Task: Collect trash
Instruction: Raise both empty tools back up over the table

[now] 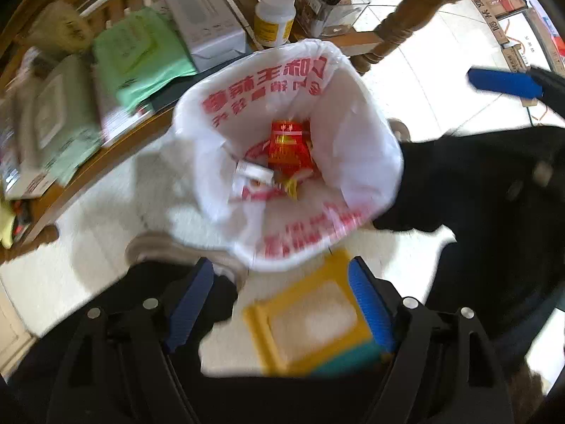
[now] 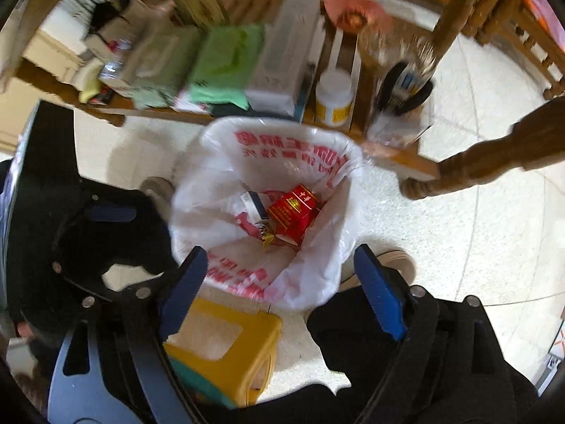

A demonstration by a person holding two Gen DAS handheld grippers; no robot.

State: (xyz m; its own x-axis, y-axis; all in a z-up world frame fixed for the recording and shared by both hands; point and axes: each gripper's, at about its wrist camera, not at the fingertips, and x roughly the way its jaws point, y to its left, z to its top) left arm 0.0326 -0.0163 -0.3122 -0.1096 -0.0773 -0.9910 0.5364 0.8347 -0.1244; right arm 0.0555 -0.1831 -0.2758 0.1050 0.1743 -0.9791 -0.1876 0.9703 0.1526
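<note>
- The left claw is spread wide, with nothing between its blue fingers.
- The right claw gapes wide too, gripping nothing.
- The white plastic bag with red print stands open on the floor beneath both claws.
- A red carton lies inside it.

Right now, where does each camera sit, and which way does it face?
Left wrist: on the left gripper, facing down into the white trash bag; open blue fingers and dark trousers show.
Right wrist: on the right gripper, facing down at the same bag; open fingers show.
Shared: bag, red packet, yellow stool.
</note>
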